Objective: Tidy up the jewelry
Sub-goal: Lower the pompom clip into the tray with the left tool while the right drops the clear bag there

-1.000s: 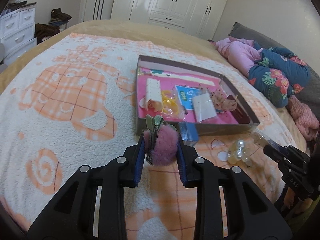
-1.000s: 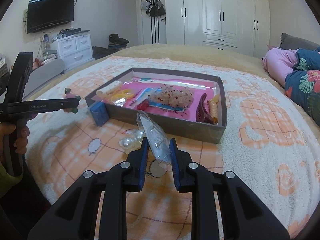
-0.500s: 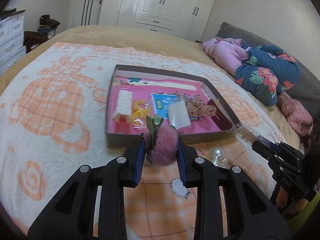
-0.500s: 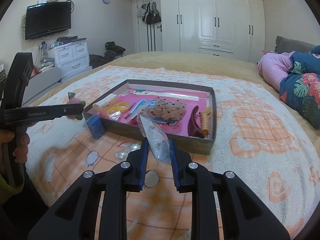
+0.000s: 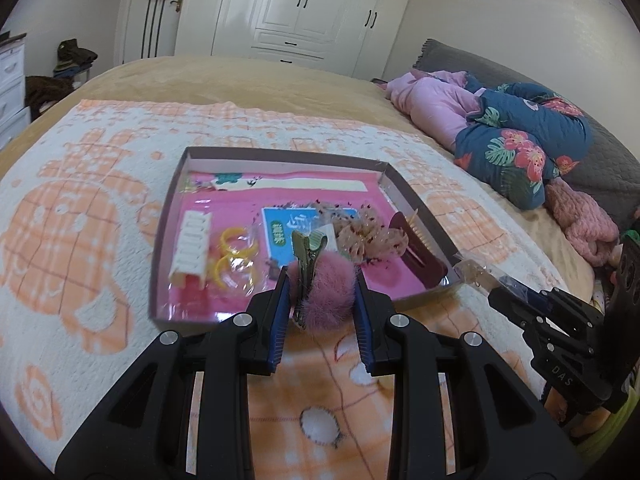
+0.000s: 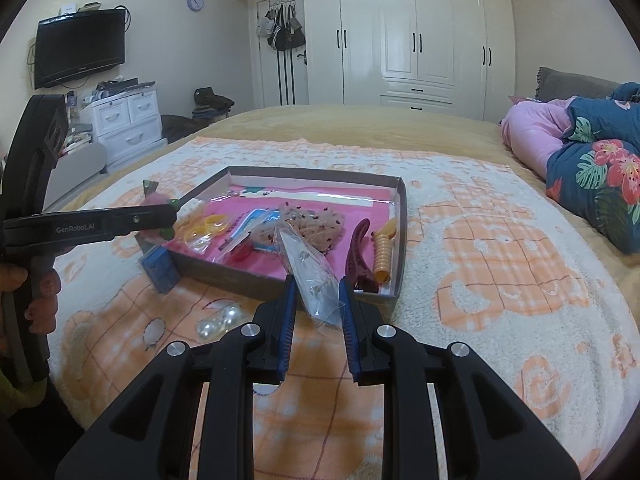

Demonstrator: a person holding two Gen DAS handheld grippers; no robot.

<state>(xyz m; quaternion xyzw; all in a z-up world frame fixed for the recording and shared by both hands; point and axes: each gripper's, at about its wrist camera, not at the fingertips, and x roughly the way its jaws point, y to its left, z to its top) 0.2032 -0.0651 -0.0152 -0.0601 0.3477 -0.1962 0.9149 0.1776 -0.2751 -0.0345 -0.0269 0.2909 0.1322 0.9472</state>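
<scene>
On the bed's orange-patterned blanket (image 6: 500,248), the left gripper (image 5: 320,300) clamps a pink pompom clip (image 5: 326,292) and the right gripper (image 6: 318,308) pinches a clear jewelry bag (image 6: 312,276), both poised at the near edge of the pink-lined tray (image 6: 401,216), probably for dropping inside.

A home bedroom: bed (image 6: 500,240), white wardrobe (image 6: 404,36), wall television (image 6: 78,50), probably a dresser (image 6: 126,120).

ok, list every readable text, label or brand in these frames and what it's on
"GenRobot.AI": white print on the side of the left gripper, seen in the right wrist view.
"DAS": embossed on the body of the right gripper, seen in the left wrist view; the last character is uncertain.
Blue and white card in the box: printed characters and a green oval label, too blurred to read.
Wall clock: numerals too small to read.
</scene>
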